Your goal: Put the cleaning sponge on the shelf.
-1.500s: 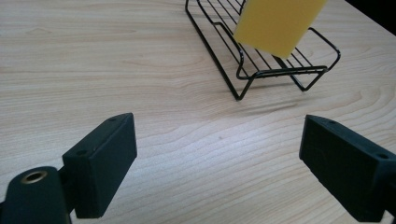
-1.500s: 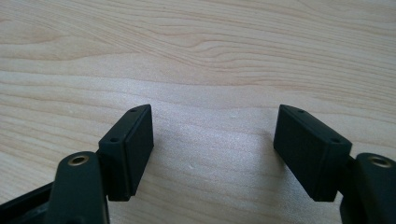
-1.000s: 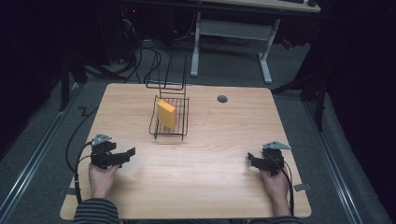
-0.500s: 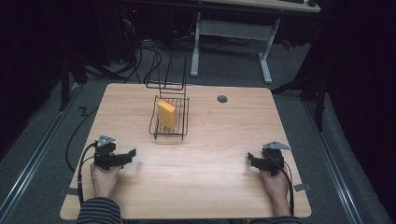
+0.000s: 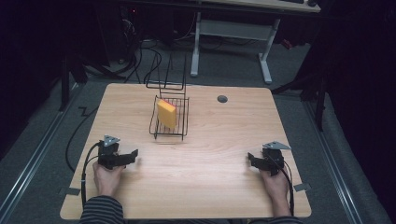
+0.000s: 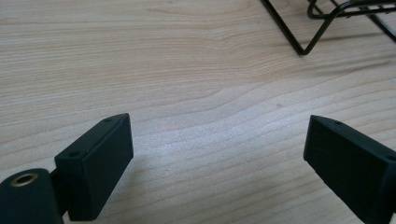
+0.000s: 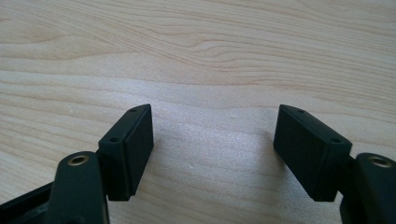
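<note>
Your left hand (image 5: 106,176) rests on the near left part of the table (image 5: 205,196), holding the left tongs (image 5: 133,155) low over the wood with their tips turned toward the middle of the table. Their jaws have just been opening; in the left gripper view they stand spread wide with bare wood grain between them and nothing in their hold. A black cable (image 5: 85,172) loops from them back along your striped sleeve (image 5: 100,212).

Your right hand (image 5: 274,183) lies on the near right part of the table, well apart from the left, and the right tongs (image 5: 252,161) point inward toward the table's middle. In the right gripper view their jaws are also spread, with plain wood between the pads and nothing pinched.

Farther out, past the middle of the table and a little left of centre, stands a black wire rack (image 5: 169,121). A yellow sponge (image 5: 166,113) sits on edge inside it, tilted, leaning among the wires. The rack is nearer to your left tongs than to your right, yet clear of both; one bent foot of it (image 6: 306,44) shows at the top right of the left gripper view.

Beyond the rack, near the far edge, a small round dark grommet (image 5: 222,99) is set into the tabletop. Behind the table, on the dark floor, stands the white frame of another desk (image 5: 231,32)
</note>
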